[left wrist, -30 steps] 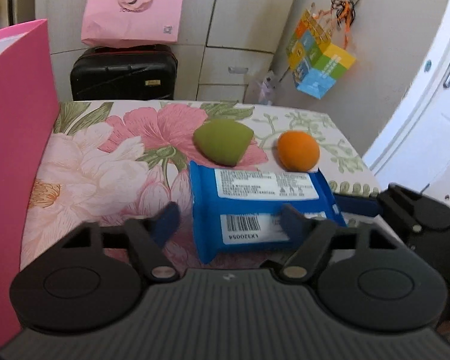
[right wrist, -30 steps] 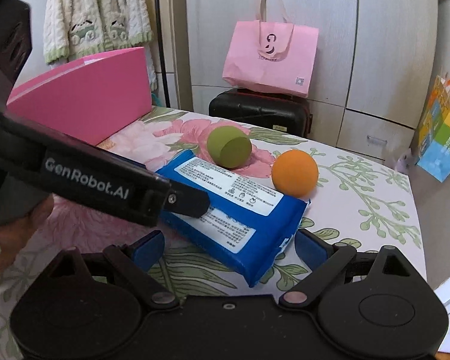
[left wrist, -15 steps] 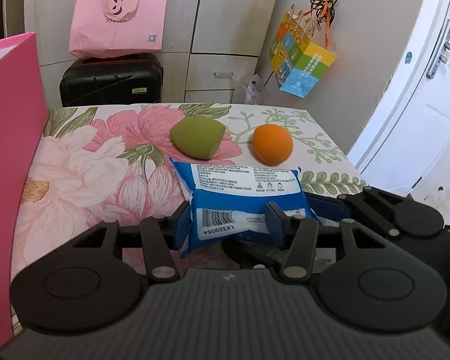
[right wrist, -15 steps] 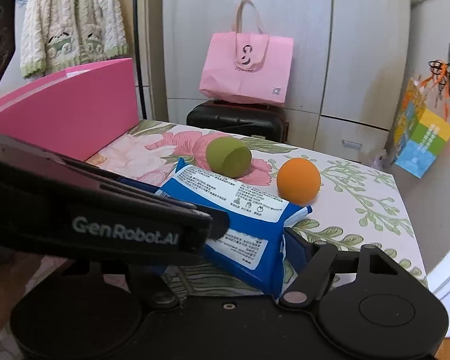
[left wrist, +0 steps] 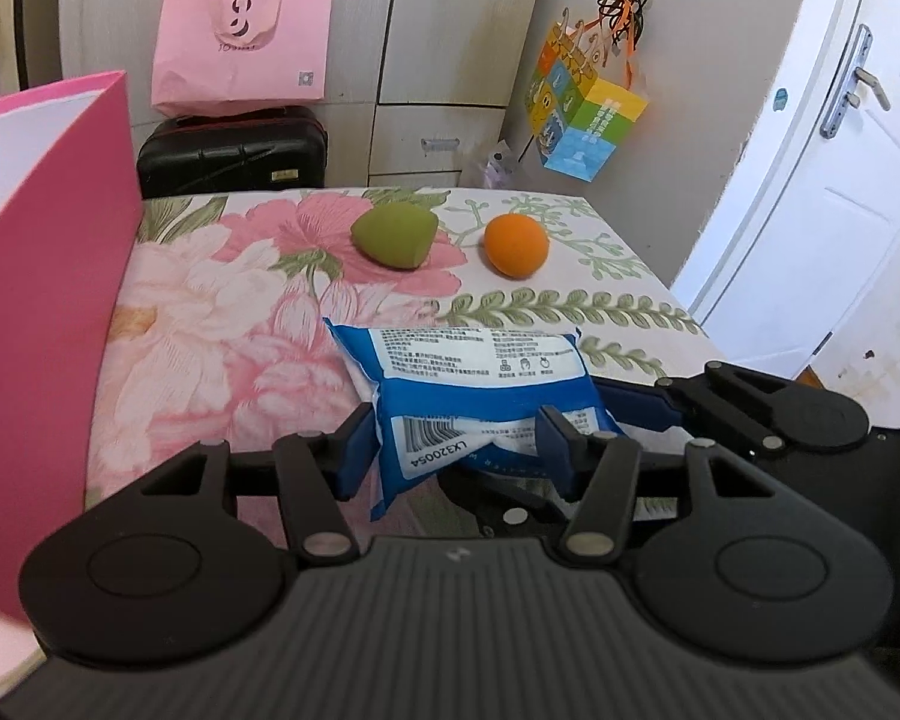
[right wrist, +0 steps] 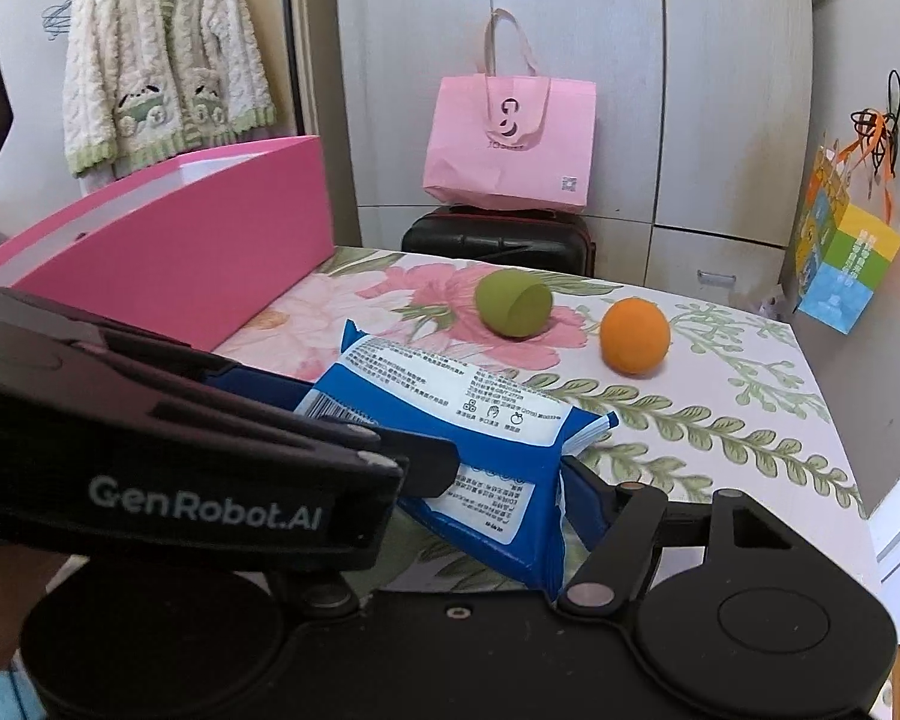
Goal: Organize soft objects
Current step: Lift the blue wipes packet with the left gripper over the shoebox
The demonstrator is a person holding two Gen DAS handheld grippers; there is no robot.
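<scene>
Left wrist view: my left gripper clamps near end of blue plastic wipes pack, jaws eased slightly wider just now, pack raised above floral-cloth table. Green teardrop sponge and orange foam ball lie beyond pack.

Right wrist view: my right gripper grips pack's right edge; pink box left of pack.

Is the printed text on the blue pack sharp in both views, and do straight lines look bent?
Left wrist view: the blue pack has a readable barcode code but soft small print; the door bows strongly. Right wrist view: print slightly blurred; the cupboard edges curve.
</scene>
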